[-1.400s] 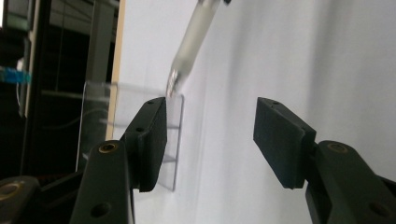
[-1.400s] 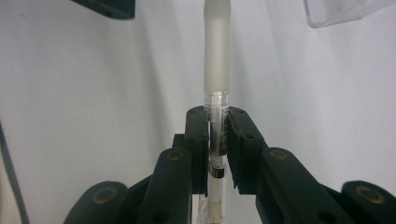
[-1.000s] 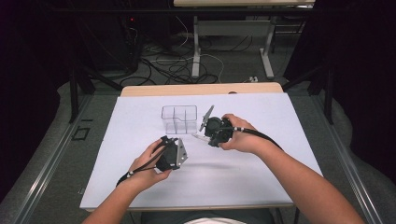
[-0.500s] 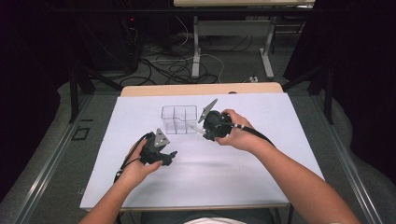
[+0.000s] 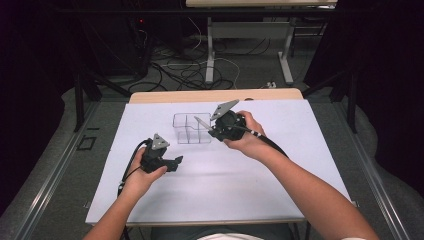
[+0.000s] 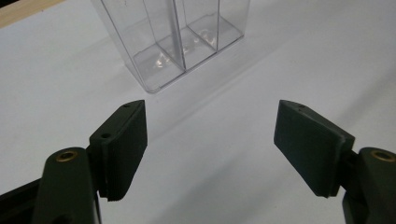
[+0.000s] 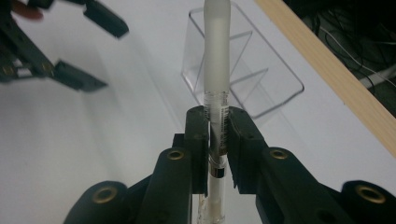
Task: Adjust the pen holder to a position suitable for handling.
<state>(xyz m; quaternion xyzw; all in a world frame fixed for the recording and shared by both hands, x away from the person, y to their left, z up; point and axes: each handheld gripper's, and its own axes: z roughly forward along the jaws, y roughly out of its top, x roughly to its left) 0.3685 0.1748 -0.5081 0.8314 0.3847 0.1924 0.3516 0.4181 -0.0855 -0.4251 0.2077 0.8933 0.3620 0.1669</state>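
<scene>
Two grippers over table [image 5: 300, 165]: right gripper [image 7: 217, 135] clenched on pen [image 7: 216, 56] by clear organizer [image 5: 192, 128]; left gripper [image 6: 210, 140] fingers just opened, nothing btwn.

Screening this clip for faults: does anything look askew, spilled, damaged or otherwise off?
Nothing stands out. The clear organizer stands upright and looks empty on the white table cover. The right gripper clamps a pen squarely near the organizer. The left gripper is open with nothing between its jaws.
</scene>
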